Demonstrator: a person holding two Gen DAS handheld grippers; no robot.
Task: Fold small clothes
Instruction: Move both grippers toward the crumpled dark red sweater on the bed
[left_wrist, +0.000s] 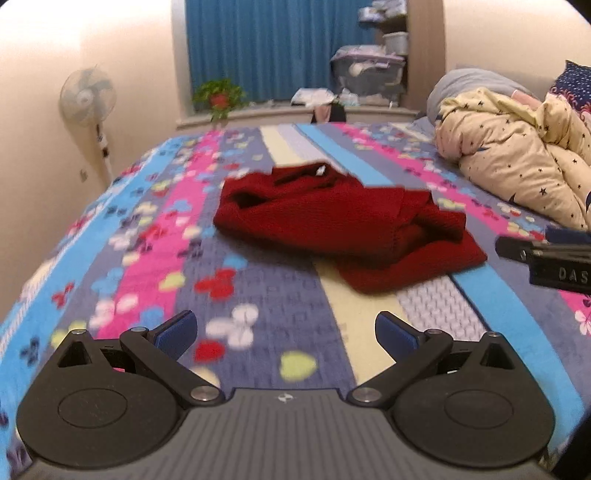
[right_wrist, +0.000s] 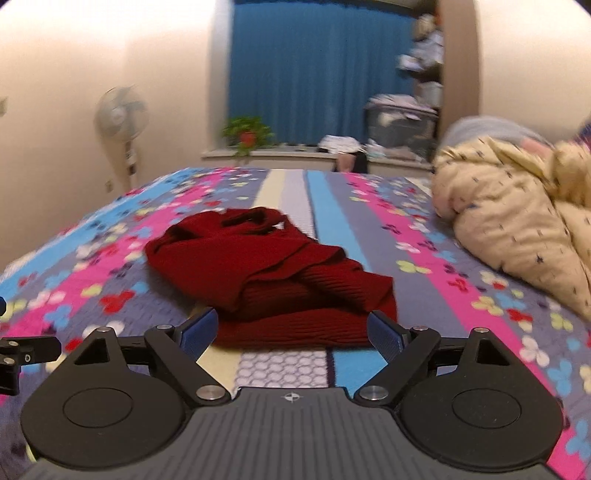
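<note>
A dark red knitted sweater (left_wrist: 343, 225) lies crumpled in the middle of the bed, and it also shows in the right wrist view (right_wrist: 273, 273). My left gripper (left_wrist: 285, 330) is open and empty, above the bedspread, short of the sweater's near left side. My right gripper (right_wrist: 291, 328) is open and empty, its blue fingertips (right_wrist: 384, 332) just at the sweater's near hem. Part of the right gripper (left_wrist: 546, 258) shows at the right edge of the left wrist view. Part of the left gripper (right_wrist: 26, 354) shows at the left edge of the right wrist view.
The bed carries a striped floral bedspread (left_wrist: 155, 236). A bunched cream quilt with stars (left_wrist: 517, 155) and pillows lie at the right. A standing fan (left_wrist: 86, 96) is by the left wall. A potted plant (left_wrist: 219, 98) and storage boxes (left_wrist: 369, 70) sit by the blue curtain.
</note>
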